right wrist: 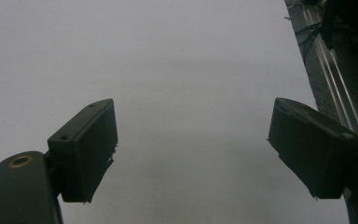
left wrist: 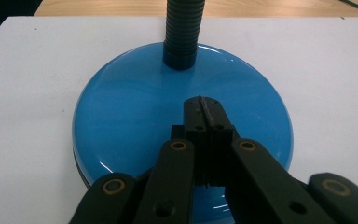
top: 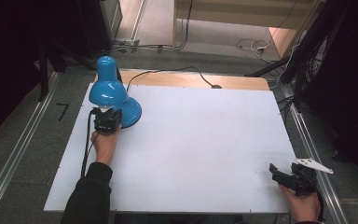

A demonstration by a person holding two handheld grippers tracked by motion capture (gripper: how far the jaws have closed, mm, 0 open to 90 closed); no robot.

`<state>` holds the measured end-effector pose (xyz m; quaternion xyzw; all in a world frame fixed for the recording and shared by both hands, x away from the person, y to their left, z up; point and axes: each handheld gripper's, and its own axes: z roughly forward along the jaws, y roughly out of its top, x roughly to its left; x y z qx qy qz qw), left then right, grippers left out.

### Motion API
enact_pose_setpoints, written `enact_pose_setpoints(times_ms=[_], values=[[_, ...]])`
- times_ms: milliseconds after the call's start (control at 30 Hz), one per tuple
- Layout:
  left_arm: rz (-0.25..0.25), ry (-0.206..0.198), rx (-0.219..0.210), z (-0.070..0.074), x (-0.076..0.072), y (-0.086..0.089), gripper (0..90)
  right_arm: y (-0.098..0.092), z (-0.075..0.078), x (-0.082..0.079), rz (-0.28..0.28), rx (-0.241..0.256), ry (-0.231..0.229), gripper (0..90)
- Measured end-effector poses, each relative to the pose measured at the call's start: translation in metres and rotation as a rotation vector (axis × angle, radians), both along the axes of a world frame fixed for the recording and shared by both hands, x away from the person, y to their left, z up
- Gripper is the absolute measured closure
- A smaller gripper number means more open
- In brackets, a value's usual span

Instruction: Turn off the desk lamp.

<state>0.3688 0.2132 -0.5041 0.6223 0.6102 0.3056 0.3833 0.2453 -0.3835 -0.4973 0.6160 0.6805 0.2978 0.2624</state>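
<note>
1. Lamp (top: pixel 109 91) stands at the table's (top: pixel 191 149) far-left corner, blue shade bent down over its round base (left wrist: pixel 135 116).
2. Left gripper (left wrist: pixel 204 109): jaws pressed together, nothing between them, tips over the base top, just in front of the neck (left wrist: pixel 182 32). Contact with the base cannot be told.
3. Right gripper (right wrist: pixel 193 144): jaws spread wide, empty, at the table's near-right edge, well apart from the lamp.
4. Progress, judged: early. The tips look set to press or nudge the base; lamp not yet gripped or lifted.
</note>
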Motion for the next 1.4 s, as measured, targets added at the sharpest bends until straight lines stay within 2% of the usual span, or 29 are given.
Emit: enact_pose_setpoints(times_ms=[367, 467, 600, 700, 1000, 1033, 1133, 1400], values=[[-0.013, -0.002, 0.021, 0.001, -0.004, 0.007, 90.0, -0.001, 0.0, 0.0, -0.005, 0.003, 0.0, 13.9], [-0.015, -0.021, -0.01, 0.002, -0.008, 0.008, 84.2, 0.0, 0.001, 0.0, -0.005, 0.004, -0.003, 13.9], [-0.016, -0.032, -0.018, 0.003, -0.012, 0.008, 81.9, 0.0, 0.001, 0.0, -0.004, 0.001, -0.004, 13.9], [-0.026, -0.012, -0.027, 0.003, -0.014, 0.01, 76.9, 0.0, 0.001, -0.001, -0.005, 0.002, -0.006, 13.9], [-0.053, -0.015, -0.05, 0.007, -0.019, 0.008, 66.9, -0.001, 0.002, -0.002, -0.004, 0.001, -0.007, 13.9], [-0.052, -0.014, -0.048, 0.007, -0.02, 0.008, 64.8, -0.001, 0.002, -0.002, -0.005, 0.0, -0.008, 13.9], [-0.042, -0.012, -0.083, 0.005, -0.022, 0.006, 58.3, 0.0, 0.002, -0.002, -0.008, 0.002, -0.007, 13.9], [-0.033, -0.015, -0.089, 0.005, -0.028, 0.005, 43.8, 0.0, 0.003, -0.003, -0.009, 0.001, -0.008, 13.9]])
